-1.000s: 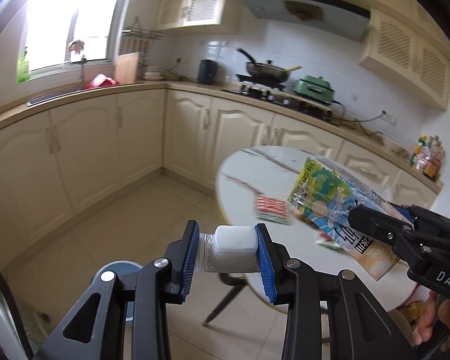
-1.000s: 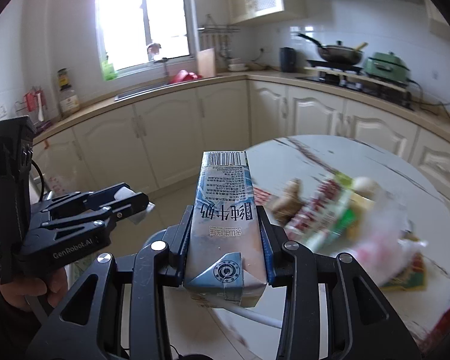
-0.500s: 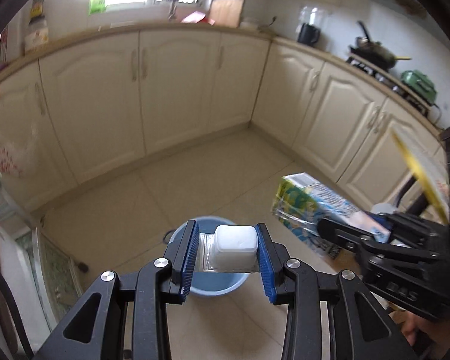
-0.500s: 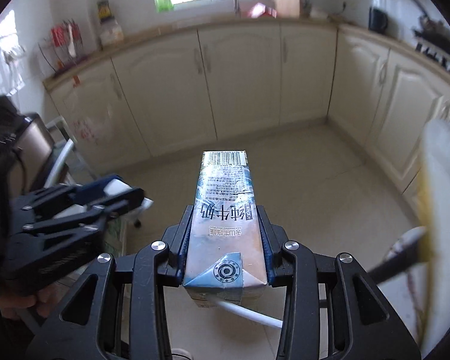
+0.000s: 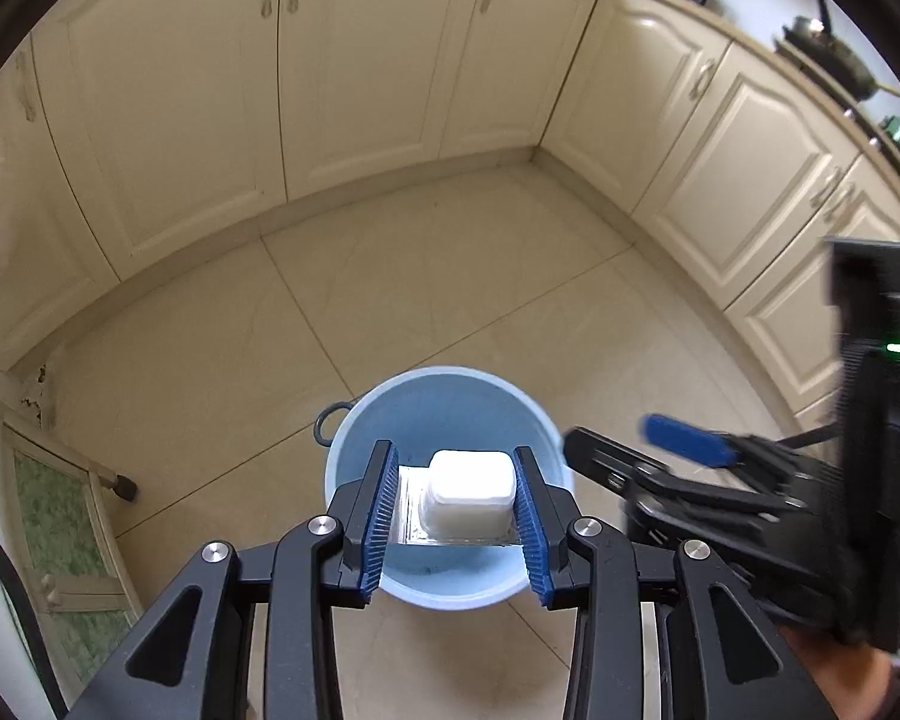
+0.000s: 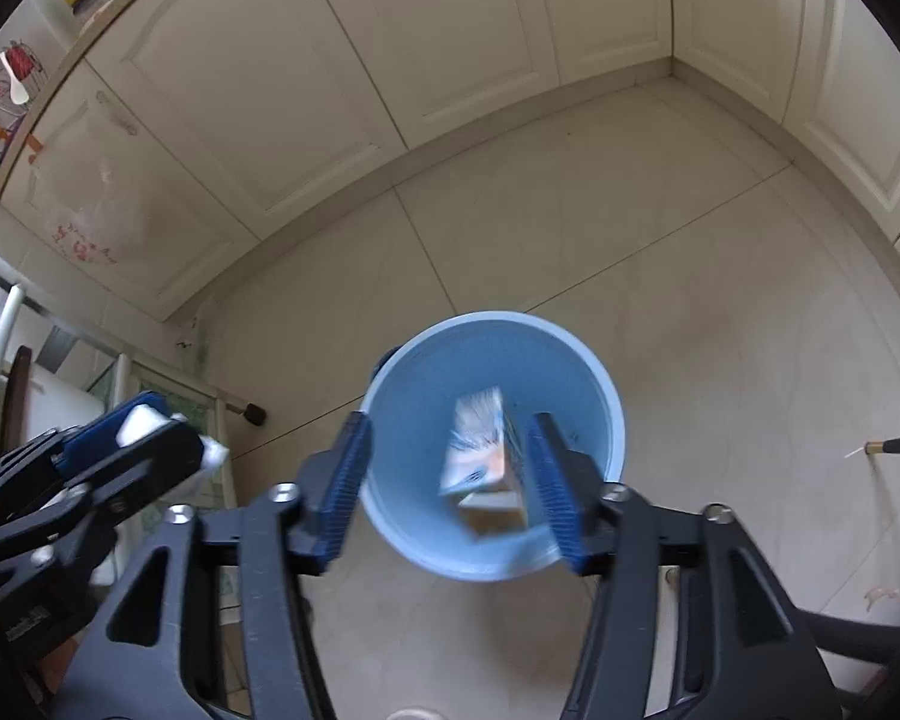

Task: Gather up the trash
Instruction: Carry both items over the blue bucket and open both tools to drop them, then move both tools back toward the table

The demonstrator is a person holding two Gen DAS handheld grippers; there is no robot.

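While the right gripper (image 6: 450, 480) jaws are opening above the bucket (image 6: 606, 408), the carton (image 6: 480, 456) hangs loose between them; only the left-wrist view shows the left gripper (image 5: 456, 516) pinching a white cup (image 5: 471, 492).

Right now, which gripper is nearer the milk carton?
Right. The right gripper is opening, and the milk carton sits between its fingers, over the blue bucket. The left gripper, off to the side, is shut on a white cup.
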